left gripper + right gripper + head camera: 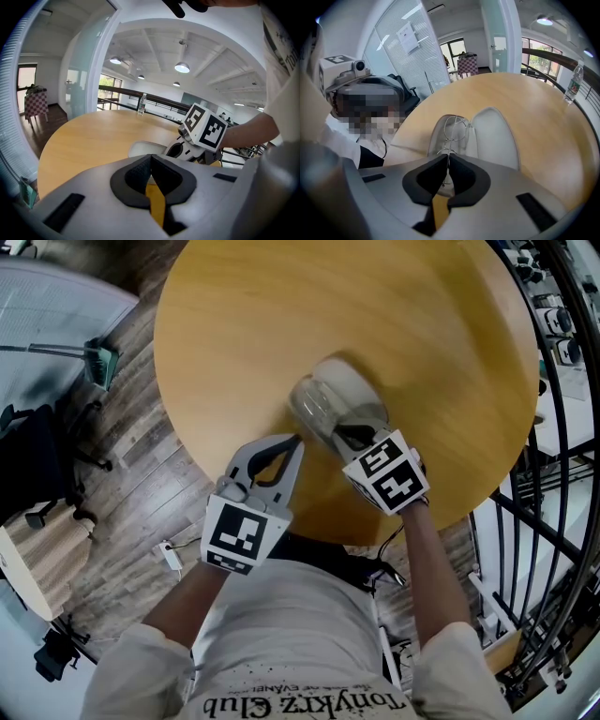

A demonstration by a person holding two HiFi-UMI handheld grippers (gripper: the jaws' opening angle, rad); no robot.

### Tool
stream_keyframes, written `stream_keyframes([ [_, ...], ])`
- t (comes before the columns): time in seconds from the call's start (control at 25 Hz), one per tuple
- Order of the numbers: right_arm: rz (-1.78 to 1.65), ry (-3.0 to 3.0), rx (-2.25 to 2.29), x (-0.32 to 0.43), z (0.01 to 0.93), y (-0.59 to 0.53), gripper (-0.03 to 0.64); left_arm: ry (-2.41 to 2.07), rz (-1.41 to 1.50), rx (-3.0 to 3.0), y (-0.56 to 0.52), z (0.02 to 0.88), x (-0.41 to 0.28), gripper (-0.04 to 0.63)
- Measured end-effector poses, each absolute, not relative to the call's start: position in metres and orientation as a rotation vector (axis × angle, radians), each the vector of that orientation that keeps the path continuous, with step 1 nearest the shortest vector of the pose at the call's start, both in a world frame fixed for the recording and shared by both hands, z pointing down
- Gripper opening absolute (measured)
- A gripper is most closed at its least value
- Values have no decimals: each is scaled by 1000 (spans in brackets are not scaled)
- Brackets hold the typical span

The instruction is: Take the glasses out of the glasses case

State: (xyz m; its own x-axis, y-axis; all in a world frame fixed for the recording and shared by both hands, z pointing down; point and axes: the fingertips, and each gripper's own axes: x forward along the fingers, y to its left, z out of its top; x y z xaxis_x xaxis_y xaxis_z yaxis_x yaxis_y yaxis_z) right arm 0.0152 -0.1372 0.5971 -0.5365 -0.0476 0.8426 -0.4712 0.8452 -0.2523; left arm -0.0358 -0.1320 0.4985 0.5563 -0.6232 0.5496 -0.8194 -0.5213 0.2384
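**Glasses pinched over open case, slip and drag risk**

The jaws of the right gripper are seen closed on the thin wire frame of the glasses. One round lens shows just ahead of the jaw tips, over the case half that lies ahead-left of them. The other half of the glasses case lies open ahead-right of the same jaws, and the case rests on the wooden surface. Whether the glasses are lifted clear of the lining cannot be told.

The jaws of the left gripper are pressed tip to tip with nothing between them. The case sits just beyond them, untouched.

Risks, as judged:
- The hold is taken on very thin wire, so the frame could slip or twist out if lifted fast.
- The case is not pinned by the left jaws. It could be dragged or tipped if a temple arm catches the rim.
- The wire could be bent by too hard a pinch.
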Motion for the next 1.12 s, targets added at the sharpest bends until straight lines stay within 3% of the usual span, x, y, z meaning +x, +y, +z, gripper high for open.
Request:
stream_keyframes([
  [1.12,566,-2175,526,27,520,-102,35,-1219,516,2426,-91,434,-38,25],
])
